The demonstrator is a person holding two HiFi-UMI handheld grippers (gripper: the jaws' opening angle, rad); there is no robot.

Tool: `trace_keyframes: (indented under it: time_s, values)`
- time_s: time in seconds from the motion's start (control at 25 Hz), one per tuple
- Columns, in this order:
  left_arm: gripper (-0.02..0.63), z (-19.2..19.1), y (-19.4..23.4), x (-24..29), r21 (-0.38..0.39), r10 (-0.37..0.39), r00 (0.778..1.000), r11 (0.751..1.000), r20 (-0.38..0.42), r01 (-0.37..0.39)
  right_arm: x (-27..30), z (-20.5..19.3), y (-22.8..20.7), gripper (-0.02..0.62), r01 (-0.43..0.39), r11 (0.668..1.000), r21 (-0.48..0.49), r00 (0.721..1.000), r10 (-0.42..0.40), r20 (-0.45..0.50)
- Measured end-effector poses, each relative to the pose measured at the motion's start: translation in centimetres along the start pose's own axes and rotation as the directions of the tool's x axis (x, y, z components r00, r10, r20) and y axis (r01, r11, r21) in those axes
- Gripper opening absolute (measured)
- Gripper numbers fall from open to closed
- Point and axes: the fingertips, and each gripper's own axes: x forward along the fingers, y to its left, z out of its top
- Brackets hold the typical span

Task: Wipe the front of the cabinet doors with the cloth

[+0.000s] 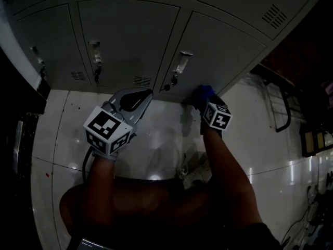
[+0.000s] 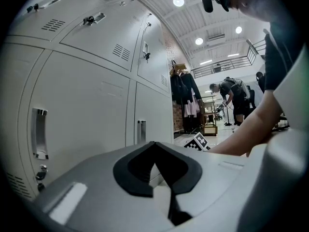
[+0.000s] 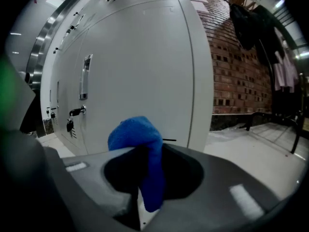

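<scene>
A crumpled blue terry cloth (image 3: pixel 136 135) is kept pinched in the closed jaws of the right gripper (image 1: pixel 204 99), at the lower edge of the pale grey metal cabinet doors (image 1: pixel 213 51). The left gripper (image 1: pixel 134 100) is closed on nothing. Firm, overlapping passes are advised, with the metal handle (image 1: pixel 182 61) skirted.

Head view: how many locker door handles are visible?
3: left handle, middle handle, right handle nearest the blue cloth. Others may be hidden outside the frame.
</scene>
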Motion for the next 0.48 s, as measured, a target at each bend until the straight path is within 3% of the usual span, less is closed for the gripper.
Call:
trace_keyframes:
  time_s: [0.24,0.48]
  values:
    - [0.000,0.1,0.0,0.0,-0.001,-0.001,1.000,1.000,0.001,0.001,-0.8,-0.6,-5.0,0.077,0.094,0.993,0.076,0.996,-0.094,-0.002]
    - [0.000,0.0,0.0,0.1,0.001,-0.006,1.000,1.000,0.003,0.006,-1.6,0.0,-6.2,0.077,0.131,0.989,0.068,0.991,-0.132,0.010]
